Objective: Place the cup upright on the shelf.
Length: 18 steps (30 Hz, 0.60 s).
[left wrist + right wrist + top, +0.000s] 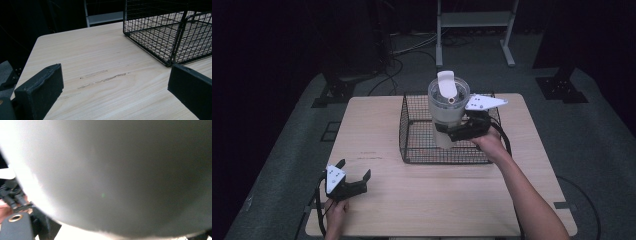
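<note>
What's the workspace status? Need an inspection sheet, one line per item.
Surface: wooden table, faint scuff marks.
Job's things: white tumbler with flip lid, upright, held over the black wire basket.
Clutter: nothing seen.
Grippers: right claw shut on the tumbler's body; left claw open, low over the table's near-left part, holding nothing.
Cables: one trails from each claw; more lie on the floor behind the table.
Surroundings: dark room, grey floor, metal frame legs at the back.

A pale wooden table (pixel 377 130) stands on grey floor (pixel 597 130) before a metal stand (pixel 474 20).
</note>
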Motion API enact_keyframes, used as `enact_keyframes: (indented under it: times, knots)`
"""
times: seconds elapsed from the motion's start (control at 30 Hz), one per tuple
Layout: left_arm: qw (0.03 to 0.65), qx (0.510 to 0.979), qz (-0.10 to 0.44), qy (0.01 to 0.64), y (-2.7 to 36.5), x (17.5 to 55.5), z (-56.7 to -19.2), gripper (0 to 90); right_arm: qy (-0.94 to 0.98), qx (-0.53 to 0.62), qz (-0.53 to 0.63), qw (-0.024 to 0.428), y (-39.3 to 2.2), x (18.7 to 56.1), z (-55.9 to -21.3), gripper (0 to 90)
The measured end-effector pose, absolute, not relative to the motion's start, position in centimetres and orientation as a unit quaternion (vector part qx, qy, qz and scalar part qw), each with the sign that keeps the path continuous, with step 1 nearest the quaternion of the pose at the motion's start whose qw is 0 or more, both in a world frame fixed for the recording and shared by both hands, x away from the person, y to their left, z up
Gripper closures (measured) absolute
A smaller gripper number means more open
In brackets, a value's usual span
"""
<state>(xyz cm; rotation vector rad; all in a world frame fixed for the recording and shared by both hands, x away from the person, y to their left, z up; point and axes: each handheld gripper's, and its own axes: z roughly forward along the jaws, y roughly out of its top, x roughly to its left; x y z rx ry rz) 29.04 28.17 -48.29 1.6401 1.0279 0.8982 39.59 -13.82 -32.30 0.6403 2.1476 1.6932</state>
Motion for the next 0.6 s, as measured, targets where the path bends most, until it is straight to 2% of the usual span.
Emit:
enact_keyframes:
  times: [0.3, 0.43, 0.6]
  knots:
    - [0.483, 0.673, 0.367, 0.423, 28.2, 29.0, -48.3, 0.0, 0.768, 0.238, 0.573, 0.160, -12.1, 44.2, -33.5, 9.4]
    - [0.483, 0.673, 0.367, 0.422, 28.2, 29.0, -48.3, 0.0, 0.776, 0.230, 0.562, 0.172, -11.5, 45.3, -34.1, 9.4]
    - [0.482, 0.676, 0.368, 0.419, 28.2, 29.0, -48.3, 0.0, 0.778, 0.233, 0.561, 0.160, -10.3, 47.4, -35.6, 9.4]
